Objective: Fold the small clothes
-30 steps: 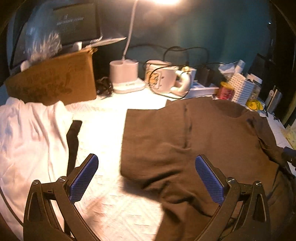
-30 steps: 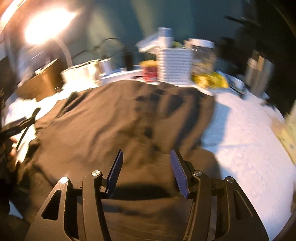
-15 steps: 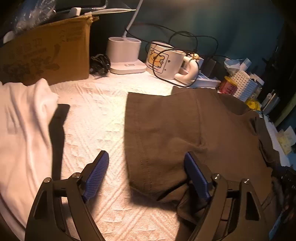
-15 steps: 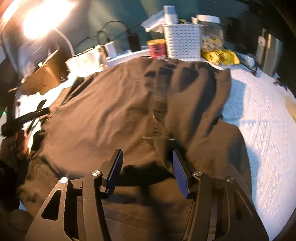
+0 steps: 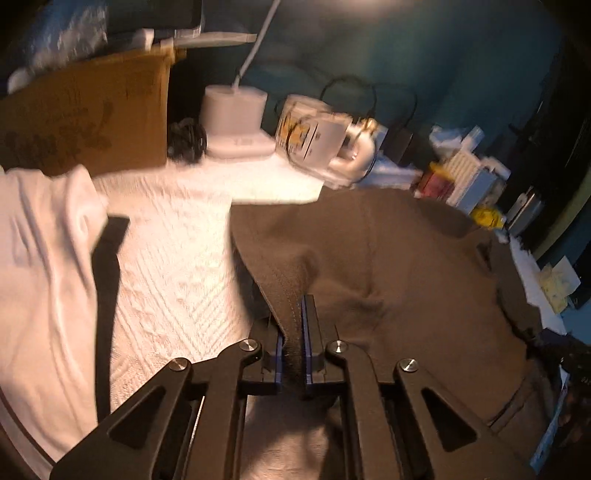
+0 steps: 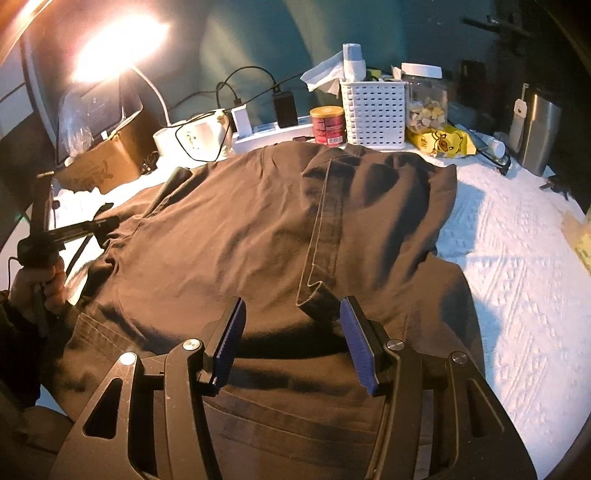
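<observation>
Brown shirt (image 6: pixel 229 229) lies spread across the white worktop (image 6: pixel 517 266). The left hand-held gripper (image 5: pixel 293 332) has just clamped onto its left hem; the right hand-held gripper (image 6: pixel 291 332) hovers open over a folded-back hem near the front edge.

The room is dim, lit warmly by one desk lamp (image 6: pixel 114 48) that flares into a blown-out white patch at eleven o'clock of the right wrist view; in the left wrist view only a glow at twelve o'clock betrays it. The teal wall (image 6: pixel 258 33) falls to near black toward three o'clock in both views. The right view is sharp, with a hard shadow cast on the white cloth (image 6: pixel 517 277) at three o'clock of the brown garment (image 6: pixel 221 229). The left view is smeared by motion: the mug (image 5: pixel 314 136) and cardboard box (image 5: pixel 85 114) are streaked. Fisheye bending curves everything near the rims, and the corners are black.
</observation>
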Demonstrator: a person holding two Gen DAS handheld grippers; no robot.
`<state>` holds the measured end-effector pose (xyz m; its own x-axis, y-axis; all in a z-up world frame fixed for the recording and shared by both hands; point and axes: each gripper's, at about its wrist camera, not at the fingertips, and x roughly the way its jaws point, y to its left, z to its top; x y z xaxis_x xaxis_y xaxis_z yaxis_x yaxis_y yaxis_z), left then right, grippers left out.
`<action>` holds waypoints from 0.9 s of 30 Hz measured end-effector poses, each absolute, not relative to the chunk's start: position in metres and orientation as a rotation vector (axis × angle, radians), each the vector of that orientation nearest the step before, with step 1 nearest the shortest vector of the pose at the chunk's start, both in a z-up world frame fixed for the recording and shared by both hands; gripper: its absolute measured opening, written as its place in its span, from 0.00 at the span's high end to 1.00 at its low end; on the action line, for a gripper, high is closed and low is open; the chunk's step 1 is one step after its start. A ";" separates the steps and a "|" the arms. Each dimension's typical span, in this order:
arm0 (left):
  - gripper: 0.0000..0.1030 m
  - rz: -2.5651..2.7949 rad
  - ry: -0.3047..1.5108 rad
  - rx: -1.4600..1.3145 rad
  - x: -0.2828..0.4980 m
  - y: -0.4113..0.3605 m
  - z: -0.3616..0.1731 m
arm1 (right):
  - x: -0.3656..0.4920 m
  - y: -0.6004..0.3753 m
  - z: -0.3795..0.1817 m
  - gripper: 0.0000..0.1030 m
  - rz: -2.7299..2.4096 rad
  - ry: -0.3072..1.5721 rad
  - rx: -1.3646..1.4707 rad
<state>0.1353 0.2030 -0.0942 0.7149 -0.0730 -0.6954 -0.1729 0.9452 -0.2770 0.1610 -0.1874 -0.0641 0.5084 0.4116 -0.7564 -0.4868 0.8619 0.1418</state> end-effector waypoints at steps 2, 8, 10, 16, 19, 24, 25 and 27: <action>0.95 0.055 0.755 -0.322 0.135 0.197 -0.085 | 0.160 -0.191 -0.063 0.45 0.545 0.877 -0.082; 0.95 0.030 0.714 -0.231 0.146 0.162 -0.062 | 0.162 -0.208 -0.062 0.45 0.567 0.861 -0.038; 0.95 0.015 0.712 -0.203 0.150 0.148 -0.059 | 0.162 -0.215 -0.061 0.45 0.570 0.855 -0.030; 0.95 -0.058 0.729 -0.118 0.161 0.102 -0.058 | 0.164 -0.239 -0.064 0.45 0.569 0.844 0.020; 0.95 -0.094 0.754 -0.048 0.165 0.074 -0.063 | 0.164 -0.249 -0.063 0.45 0.591 0.840 0.056; 0.95 -0.123 0.825 0.032 0.172 0.038 -0.078 | 0.163 -0.261 -0.063 0.45 0.607 0.834 0.063; 0.94 -0.119 0.853 0.045 0.175 0.032 -0.084 | 0.164 -0.263 -0.064 0.45 0.607 0.835 0.064; 0.94 -0.125 0.894 0.046 0.178 0.025 -0.090 | 0.164 -0.268 -0.065 0.45 0.606 0.836 0.068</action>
<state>0.1776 0.0249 -0.0902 0.6197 -0.0893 -0.7798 0.1274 0.9918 -0.0123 0.1645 -0.2683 -0.0653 0.5127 0.5296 -0.6758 -0.4776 0.8300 0.2881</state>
